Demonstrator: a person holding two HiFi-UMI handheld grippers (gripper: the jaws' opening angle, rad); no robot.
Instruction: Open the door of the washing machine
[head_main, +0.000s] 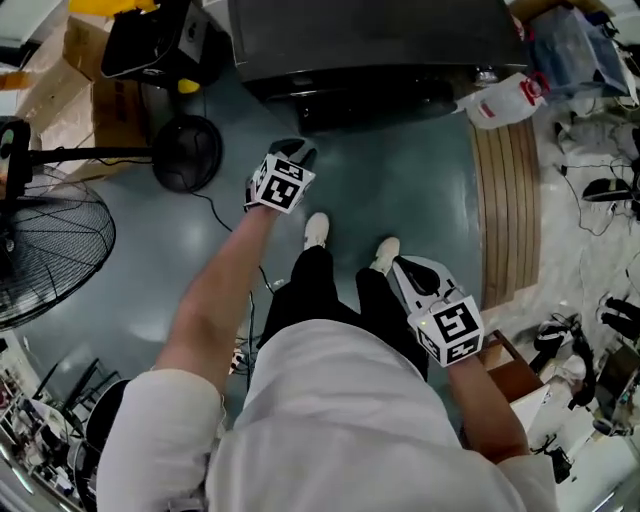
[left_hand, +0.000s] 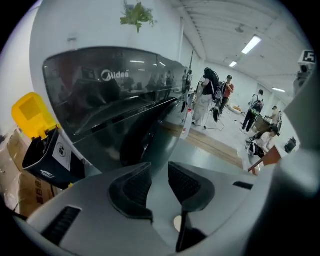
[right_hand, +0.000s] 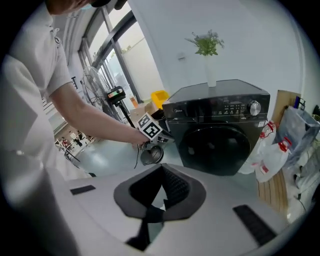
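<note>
Left claw (head_main: 295, 152) spread, nothing btwn pads, low over floor (head_main: 400, 180), near front of washing machine (head_main: 370, 50), which sits straight ahead. Door (right_hand: 216, 145) round, dark, shut, ahead & a bit right of left claw tips. Right claw (head_main: 405, 268) pressed together at tips, empty, beside person's shoes (head_main: 316, 230), well apart from machine. Round black fan base (head_main: 187, 152) just left of left claw. White jug (head_main: 505, 100) w/ red cap fwd-right of right claw, by machine's corner.

Head view steeply downward; washing machine (left_hand: 115, 102) close in left gripper view, farther off in right.
</note>
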